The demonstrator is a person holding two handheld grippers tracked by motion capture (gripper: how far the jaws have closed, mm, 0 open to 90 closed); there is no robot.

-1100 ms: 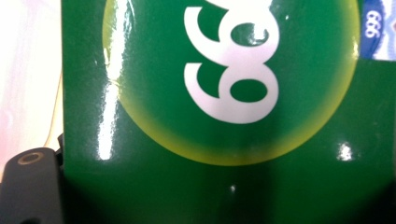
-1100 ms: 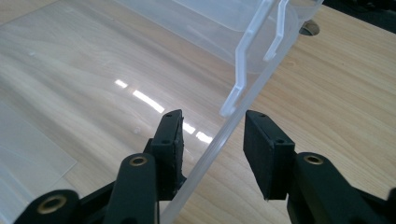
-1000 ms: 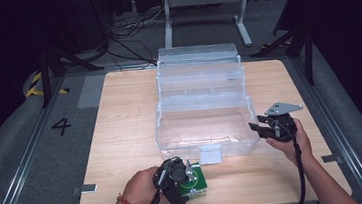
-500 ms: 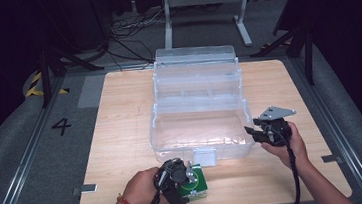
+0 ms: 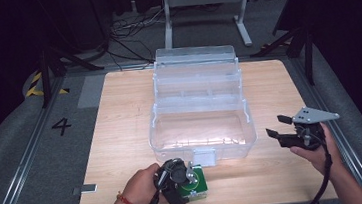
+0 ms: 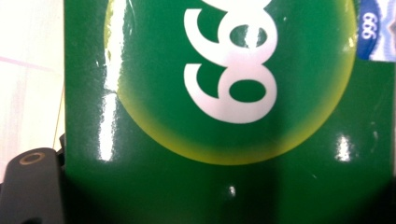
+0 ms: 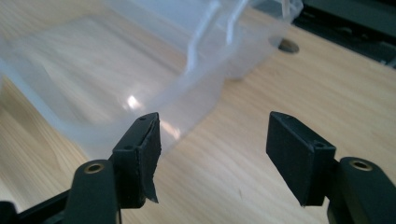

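Bin (image 5: 201,125) sits between spread right tool (image 5: 280,132) and box-covering left tool (image 5: 179,182), state unclear.

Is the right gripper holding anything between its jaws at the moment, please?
No, the right gripper has its jaws spread with bare table between them.

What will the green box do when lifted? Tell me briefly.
The green box looks like a small carton with flat faces, so it probably stays stiff, feels light and won't roll. Its glossy surface shows bright glare, so it may slip between the left gripper's jaws.
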